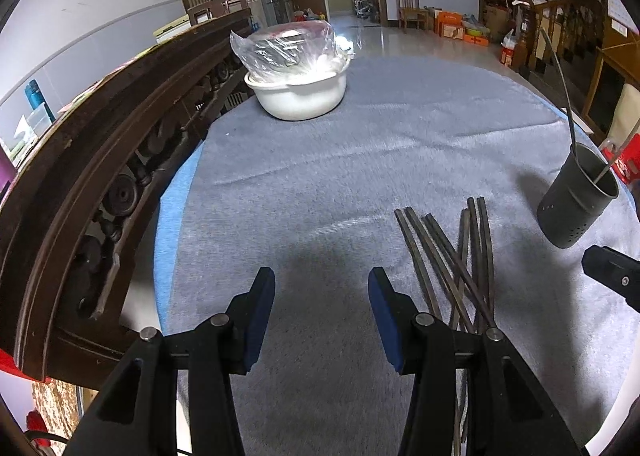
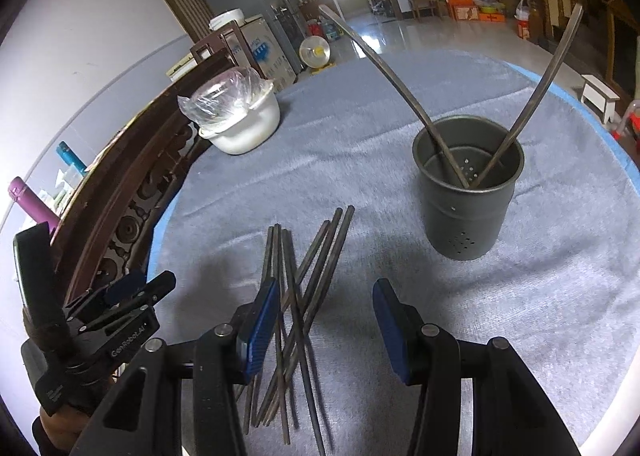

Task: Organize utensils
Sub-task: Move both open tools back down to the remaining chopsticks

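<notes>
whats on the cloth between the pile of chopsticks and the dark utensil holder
Nothing: in the right wrist view the stretch of grey cloth between the chopsticks and the utensil holder is bare. The left wrist view shows the same gap.

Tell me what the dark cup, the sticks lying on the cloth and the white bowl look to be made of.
Dark grey perforated cylindrical utensil cup: probably matte-coated metal, given its thin rim and punched drain holes. Pile of dark slender chopsticks: dull brown-grey, square-ended; wood or metal, hard to tell. Round white bowl: smooth, faintly glossy, plastic or ceramic, with a crinkled clear plastic bag over it.
</notes>
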Available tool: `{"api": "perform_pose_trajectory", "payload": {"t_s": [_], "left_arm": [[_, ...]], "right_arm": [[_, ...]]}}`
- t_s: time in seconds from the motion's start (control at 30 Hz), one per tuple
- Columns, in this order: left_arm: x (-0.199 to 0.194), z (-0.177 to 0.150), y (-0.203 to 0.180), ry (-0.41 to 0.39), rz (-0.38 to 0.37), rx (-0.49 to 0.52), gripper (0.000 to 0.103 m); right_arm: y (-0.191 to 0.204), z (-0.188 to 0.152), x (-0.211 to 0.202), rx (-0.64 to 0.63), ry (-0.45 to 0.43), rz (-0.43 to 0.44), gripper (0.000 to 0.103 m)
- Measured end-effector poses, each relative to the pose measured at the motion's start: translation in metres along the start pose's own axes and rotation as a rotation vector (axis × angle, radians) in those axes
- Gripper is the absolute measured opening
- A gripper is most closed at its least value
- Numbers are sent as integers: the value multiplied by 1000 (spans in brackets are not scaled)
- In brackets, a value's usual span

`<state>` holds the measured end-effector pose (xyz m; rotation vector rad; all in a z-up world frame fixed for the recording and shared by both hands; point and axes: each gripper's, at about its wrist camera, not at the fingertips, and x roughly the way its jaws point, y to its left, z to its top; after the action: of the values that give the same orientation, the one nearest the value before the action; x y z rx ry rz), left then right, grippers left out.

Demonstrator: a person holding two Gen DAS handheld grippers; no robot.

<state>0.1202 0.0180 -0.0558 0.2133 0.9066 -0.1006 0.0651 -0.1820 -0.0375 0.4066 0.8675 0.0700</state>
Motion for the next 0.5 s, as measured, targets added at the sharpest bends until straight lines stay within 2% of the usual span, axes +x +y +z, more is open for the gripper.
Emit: {"api": "perform_pose_trajectory", "payload": {"t_s": [0.5], "left_arm": [[29, 6, -2, 33, -30, -2, 50]], "right_arm": [[4, 7, 42, -9, 62, -53, 52]]}}
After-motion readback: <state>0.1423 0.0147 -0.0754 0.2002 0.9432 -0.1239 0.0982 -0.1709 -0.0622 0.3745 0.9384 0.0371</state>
